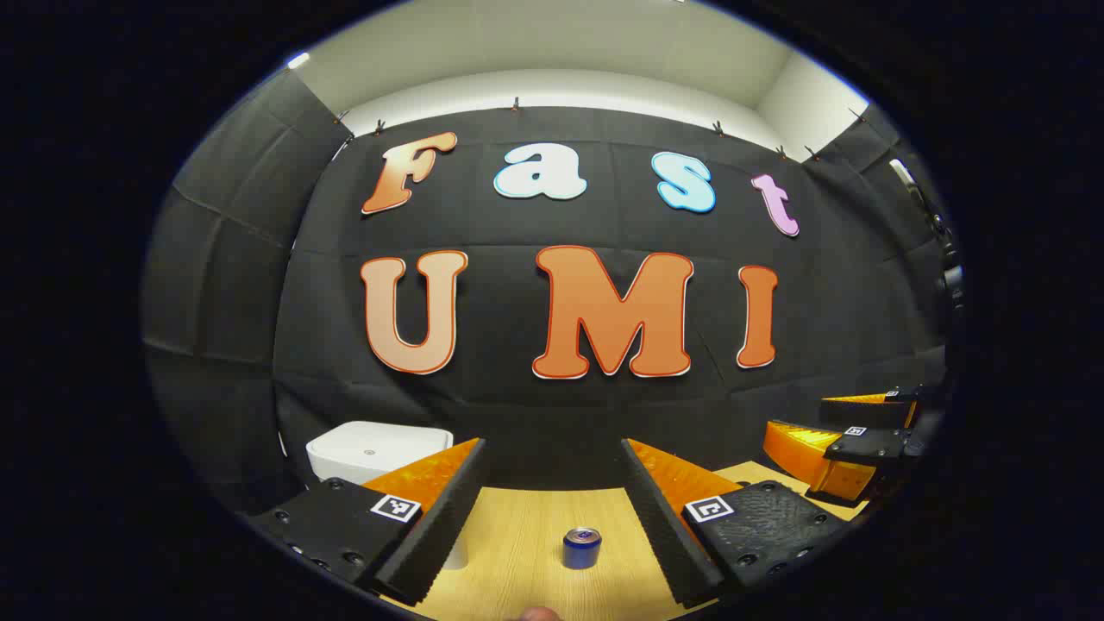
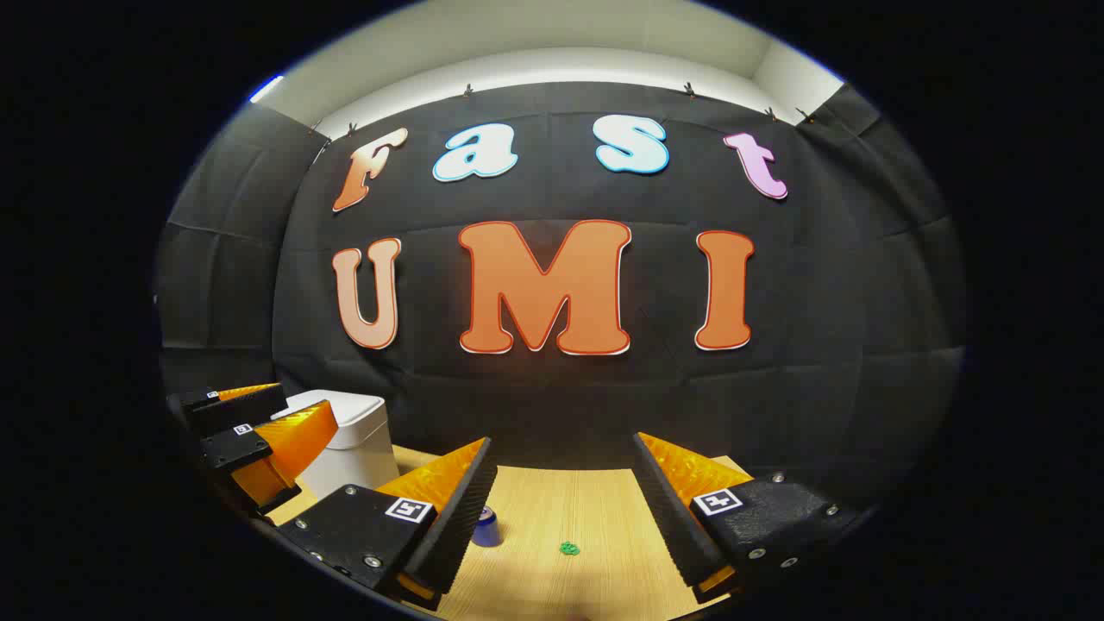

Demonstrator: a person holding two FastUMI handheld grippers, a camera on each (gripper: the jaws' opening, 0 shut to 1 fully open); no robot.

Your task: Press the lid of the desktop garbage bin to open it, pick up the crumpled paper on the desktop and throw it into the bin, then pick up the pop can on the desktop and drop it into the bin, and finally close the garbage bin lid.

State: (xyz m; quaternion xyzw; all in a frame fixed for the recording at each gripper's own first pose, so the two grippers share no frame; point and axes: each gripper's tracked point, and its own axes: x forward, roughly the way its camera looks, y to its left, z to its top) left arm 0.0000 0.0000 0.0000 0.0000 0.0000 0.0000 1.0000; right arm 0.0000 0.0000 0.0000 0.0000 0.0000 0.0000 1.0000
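Tabletop (image 1: 517,535): lying bare wood between both fingers.
Left gripper (image 1: 552,509): hanging released, pop can (image 1: 582,548) standing between fingers.
Right gripper (image 2: 565,509): hanging released, unloaded.
Bin (image 1: 377,448): sitting lid-down beyond left finger.

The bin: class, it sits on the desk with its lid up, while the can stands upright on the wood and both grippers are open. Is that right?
Not quite. The bin has its lid down flat, not up; the right gripper view shows this, and the left gripper view agrees. The rest holds: the can stands upright on the desk, and the left gripper and right gripper are open.
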